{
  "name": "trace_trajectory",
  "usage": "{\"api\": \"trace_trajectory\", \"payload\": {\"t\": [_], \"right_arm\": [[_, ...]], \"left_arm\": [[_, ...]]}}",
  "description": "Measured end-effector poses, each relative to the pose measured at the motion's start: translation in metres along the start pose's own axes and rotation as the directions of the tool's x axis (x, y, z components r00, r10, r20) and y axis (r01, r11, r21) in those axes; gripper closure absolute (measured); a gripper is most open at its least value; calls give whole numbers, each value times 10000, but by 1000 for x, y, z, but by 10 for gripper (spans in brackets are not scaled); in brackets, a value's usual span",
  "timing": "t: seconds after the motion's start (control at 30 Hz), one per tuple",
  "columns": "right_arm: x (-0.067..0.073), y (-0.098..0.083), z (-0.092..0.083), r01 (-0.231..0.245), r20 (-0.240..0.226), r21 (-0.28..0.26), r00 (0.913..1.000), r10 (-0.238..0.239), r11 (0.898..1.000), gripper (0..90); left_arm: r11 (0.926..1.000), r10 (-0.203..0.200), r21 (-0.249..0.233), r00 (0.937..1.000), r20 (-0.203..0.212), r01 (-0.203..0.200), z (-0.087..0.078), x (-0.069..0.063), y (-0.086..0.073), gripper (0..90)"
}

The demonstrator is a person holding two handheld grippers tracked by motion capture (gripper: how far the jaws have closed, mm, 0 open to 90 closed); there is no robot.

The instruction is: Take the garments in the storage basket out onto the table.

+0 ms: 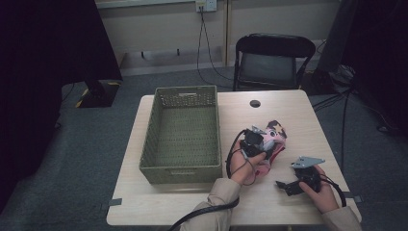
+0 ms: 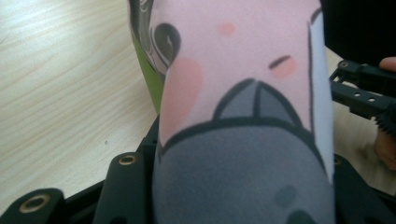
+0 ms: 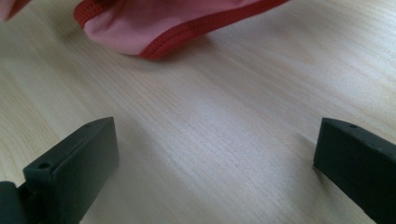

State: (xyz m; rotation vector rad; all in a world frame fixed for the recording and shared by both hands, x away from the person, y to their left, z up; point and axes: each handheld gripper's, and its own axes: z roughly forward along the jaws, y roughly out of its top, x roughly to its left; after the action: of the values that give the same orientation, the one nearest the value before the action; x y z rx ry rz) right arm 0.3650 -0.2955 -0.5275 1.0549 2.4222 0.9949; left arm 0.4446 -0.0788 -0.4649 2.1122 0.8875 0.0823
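A pink printed cloth item (image 1: 275, 131) with grey and red parts lies right of the table's middle. My left gripper (image 1: 254, 140) is shut on it. In the left gripper view the cloth (image 2: 243, 93) bulges up between the black jaws, with a grey patch and pink spots on it. My right gripper (image 1: 285, 187) rests low over the table near the front right, its jaws open. In the right gripper view its jaws (image 3: 215, 163) stand wide apart over bare wood, and the cloth's red-trimmed pink edge (image 3: 140, 28) lies a short way ahead of them.
A green woven basket (image 1: 180, 173) stands on the left half of the light wood table (image 1: 298, 115), with nothing in it. A round cable hole (image 1: 255, 103) sits near the far edge. A black folding chair (image 1: 269, 62) stands behind the table.
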Motion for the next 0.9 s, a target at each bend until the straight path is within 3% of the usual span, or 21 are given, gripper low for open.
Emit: {"api": "trace_trajectory", "payload": {"t": [0.5,0.9], "right_arm": [[0,0,0,0,4,-1,10000,0,10000,0],[0,0,0,-1,6,-2,10000,1,10000,0]], "left_arm": [[9996,-164,210,9997,-155,167,11,6,-10,502],[9993,-68,362,9998,-206,75,15,9,-12,474]]}}
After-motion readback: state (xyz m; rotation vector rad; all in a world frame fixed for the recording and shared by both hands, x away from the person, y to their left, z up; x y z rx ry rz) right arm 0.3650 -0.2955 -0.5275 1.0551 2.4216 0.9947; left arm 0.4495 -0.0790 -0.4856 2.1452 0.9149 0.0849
